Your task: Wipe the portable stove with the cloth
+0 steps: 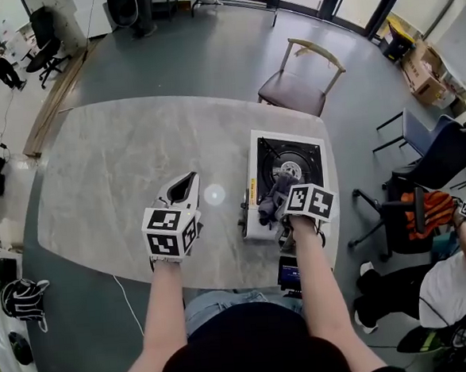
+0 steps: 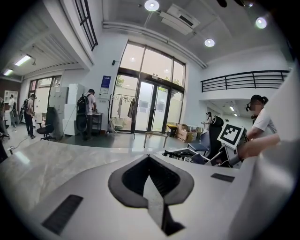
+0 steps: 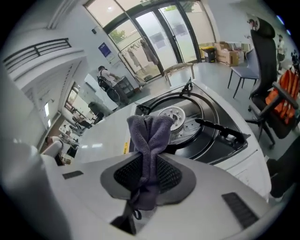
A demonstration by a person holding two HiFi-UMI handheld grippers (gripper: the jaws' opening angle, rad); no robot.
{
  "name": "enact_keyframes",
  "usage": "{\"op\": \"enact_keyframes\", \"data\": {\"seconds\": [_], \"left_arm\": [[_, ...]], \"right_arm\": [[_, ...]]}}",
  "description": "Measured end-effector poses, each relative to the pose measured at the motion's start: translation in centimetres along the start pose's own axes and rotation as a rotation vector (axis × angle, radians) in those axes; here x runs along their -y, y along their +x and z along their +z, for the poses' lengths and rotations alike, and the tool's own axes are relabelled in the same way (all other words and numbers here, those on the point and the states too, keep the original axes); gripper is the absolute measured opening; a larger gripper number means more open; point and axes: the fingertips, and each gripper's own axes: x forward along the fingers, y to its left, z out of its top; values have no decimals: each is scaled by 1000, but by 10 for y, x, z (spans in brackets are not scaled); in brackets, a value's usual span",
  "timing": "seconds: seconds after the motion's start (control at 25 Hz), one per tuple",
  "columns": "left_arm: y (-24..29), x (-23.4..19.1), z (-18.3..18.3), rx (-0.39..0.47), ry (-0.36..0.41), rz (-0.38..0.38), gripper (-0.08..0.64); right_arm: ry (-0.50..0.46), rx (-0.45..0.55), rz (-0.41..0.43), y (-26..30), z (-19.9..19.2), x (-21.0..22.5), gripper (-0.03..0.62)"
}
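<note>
Right tongs (image 3: 149, 161) pinch the soft, limp cloth (image 3: 151, 127) mid-bunch, likely light and draping, over the stove (image 3: 211, 126); left tongs (image 2: 149, 164) closed, empty.

Place: large open office or lab hall
Front: tall glass doors (image 2: 150, 108), balcony railing (image 2: 243, 79) above
Ceiling: round recessed lights (image 2: 151, 5)
Furniture: rolling office chairs (image 1: 44, 42), wooden chair (image 1: 301, 85), stone-look surface (image 1: 113, 174)
Clutter: cardboard boxes (image 1: 424, 72) by the wall

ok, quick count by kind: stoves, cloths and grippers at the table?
stove: 1
cloth: 1
grippers: 2, left gripper and right gripper
total: 4
</note>
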Motion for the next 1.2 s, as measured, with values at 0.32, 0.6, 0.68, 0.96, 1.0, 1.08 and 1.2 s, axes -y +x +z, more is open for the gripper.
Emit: {"op": "enact_keyframes", "data": {"seconds": [0.32, 0.6, 0.68, 0.96, 1.0, 1.08, 1.2], "left_arm": [[13, 11, 4, 2, 10, -30, 11], [18, 21, 10, 0, 26, -49, 11], [19, 23, 10, -1, 29, -50, 11], [19, 26, 12, -6, 36, -49, 11], [18, 26, 13, -6, 38, -48, 11], [18, 26, 13, -7, 42, -45, 11], [17, 28, 13, -8, 50, -45, 11]], "right_arm": [[-227, -10, -71, -2, 1, 2, 89], [-388, -61, -123, -13, 6, 16, 91], [-439, -85, -141, -16, 7, 24, 91], [-662, -146, -268, -31, 21, 55, 89], [-691, -158, -298, -34, 22, 60, 89], [-732, -201, -360, -40, 19, 71, 89], [-841, -217, -372, -36, 17, 73, 89]]}}
